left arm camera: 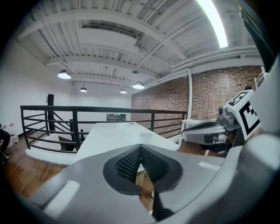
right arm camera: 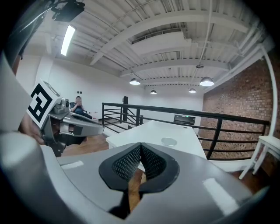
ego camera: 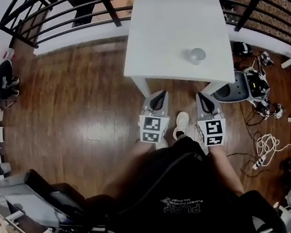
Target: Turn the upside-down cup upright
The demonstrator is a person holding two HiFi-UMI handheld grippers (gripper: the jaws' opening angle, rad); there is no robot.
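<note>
Wooden floor (ego camera: 78, 114) surrounds the white table (ego camera: 173, 19), where the clear cup (ego camera: 197, 55) stands near our edge, untouched. We hold the left gripper (ego camera: 157, 100) and right gripper (ego camera: 204, 100) closed and empty, short of the table; we judge the turning not yet begun.

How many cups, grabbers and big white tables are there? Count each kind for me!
cup: 1
grippers: 2, the left gripper and the right gripper
big white table: 1
Total: 4
</note>
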